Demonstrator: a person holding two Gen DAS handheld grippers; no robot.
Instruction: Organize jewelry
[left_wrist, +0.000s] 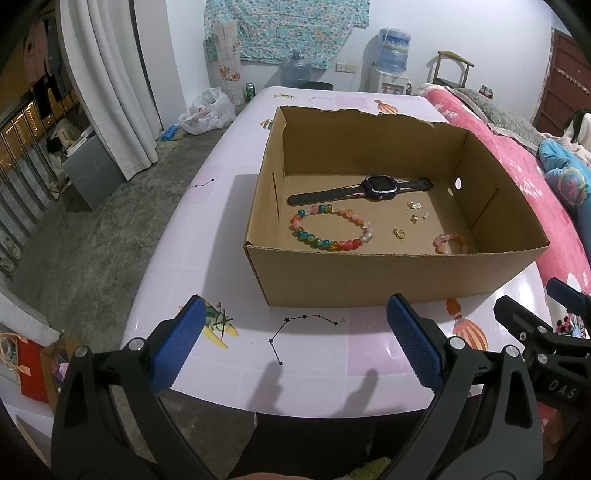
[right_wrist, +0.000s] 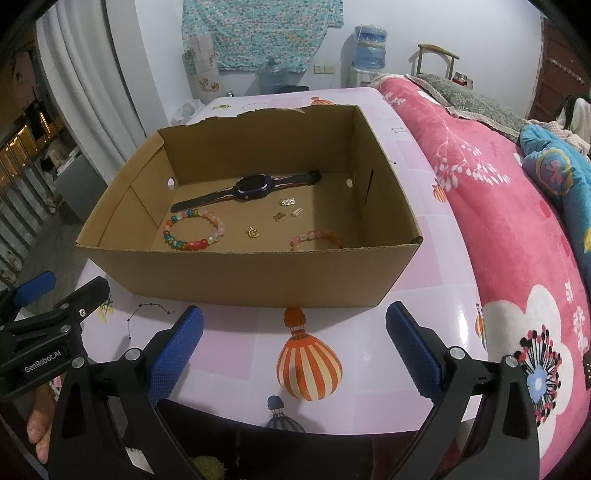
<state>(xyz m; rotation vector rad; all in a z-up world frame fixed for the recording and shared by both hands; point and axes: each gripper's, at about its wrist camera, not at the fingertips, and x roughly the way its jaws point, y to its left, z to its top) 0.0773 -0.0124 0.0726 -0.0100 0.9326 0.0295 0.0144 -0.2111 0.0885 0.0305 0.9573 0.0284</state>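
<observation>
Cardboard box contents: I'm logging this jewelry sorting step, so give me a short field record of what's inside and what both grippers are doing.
container: cardboard box, open top, on the table
watch: smartwatch, lying flat near the back
large bracelet: multicolour bead bracelet, left front
small bracelet: pink-orange bead bracelet, right front, partly hidden by the wall
small pieces: gold charms, loose in the middle
left gripper: jaws open, empty, before the box
right gripper: jaws open, empty, before the box

Right gripper (right_wrist: 294, 343): blue pads wide apart, empty, over the bench (right_wrist: 236, 354) just before the cardboard box (right_wrist: 255, 275).
Left gripper (right_wrist: 44, 295): left of the box, jaw state unclear.
Watch (right_wrist: 253, 188): toward the box's back wall.
Multicoloured bead bracelet (right_wrist: 194, 229): box floor, front left.
Pink bead bracelet (right_wrist: 316, 238): front right, partly hidden by the box wall.
Small gold charms (right_wrist: 282, 216): between the bracelets.
Pink blanket (right_wrist: 498, 221): right of the box.
</observation>
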